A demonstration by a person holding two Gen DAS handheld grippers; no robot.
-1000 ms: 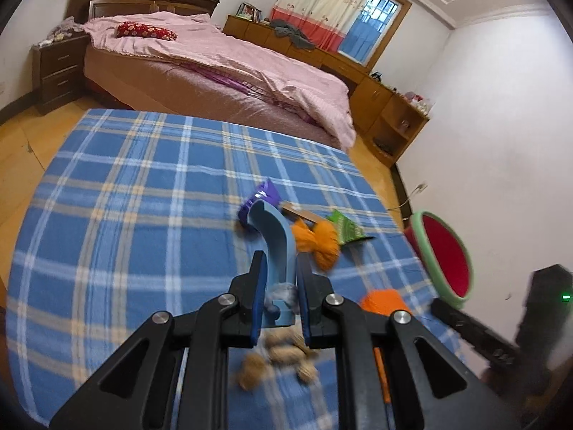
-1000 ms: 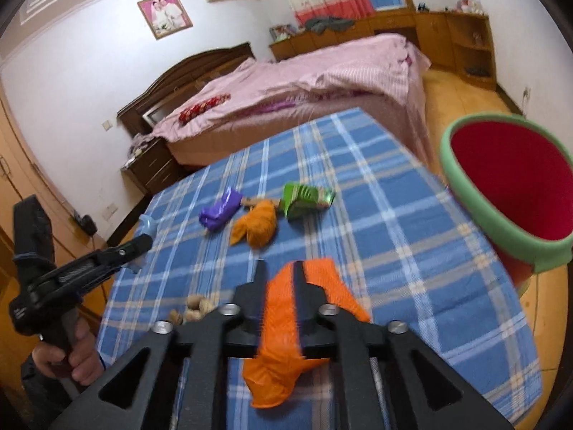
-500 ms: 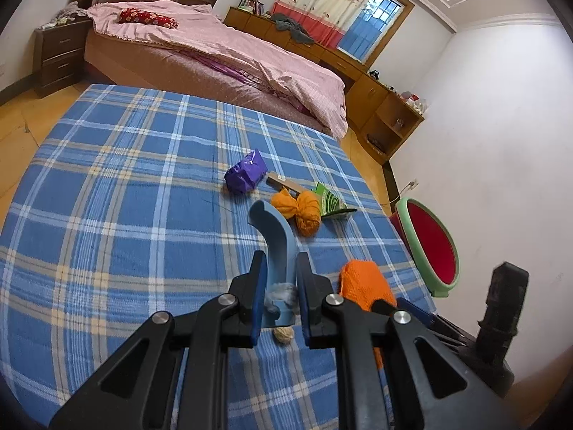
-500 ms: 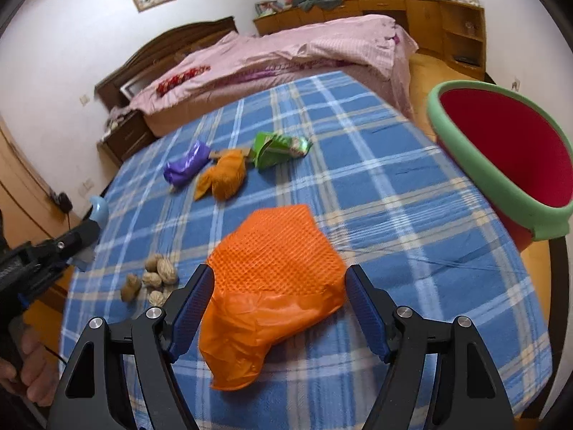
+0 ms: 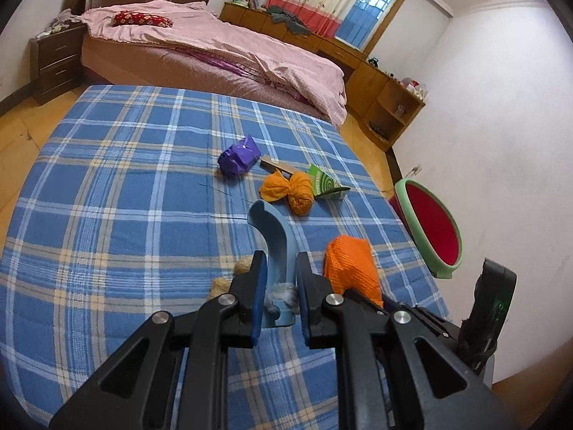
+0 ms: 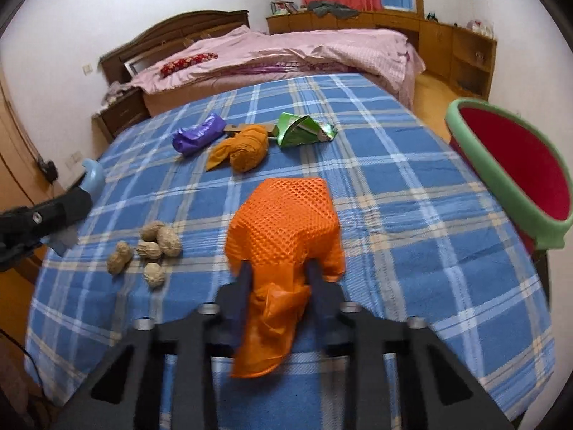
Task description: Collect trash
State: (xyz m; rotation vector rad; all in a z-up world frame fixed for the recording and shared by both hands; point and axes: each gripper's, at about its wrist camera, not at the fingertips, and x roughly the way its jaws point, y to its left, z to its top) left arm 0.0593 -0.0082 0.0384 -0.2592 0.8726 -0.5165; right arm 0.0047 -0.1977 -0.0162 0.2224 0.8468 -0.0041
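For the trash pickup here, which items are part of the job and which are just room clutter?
Job:
orange mesh bag, gripped by right gripper
blue tool, held in left gripper
peanuts
purple wrapper
orange cloth bundle
green packet
red bin

Just lying about:
bed
nightstand

I can read no text anywhere; the crumpled green foil snack packet (image 6: 304, 132) on my blue plaid cloth (image 6: 394, 186) shows print too small to decipher.

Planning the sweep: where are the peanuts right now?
In the right wrist view, the peanuts lie in a cluster on the blue plaid cloth, left of the orange mesh bag, near the left tool.
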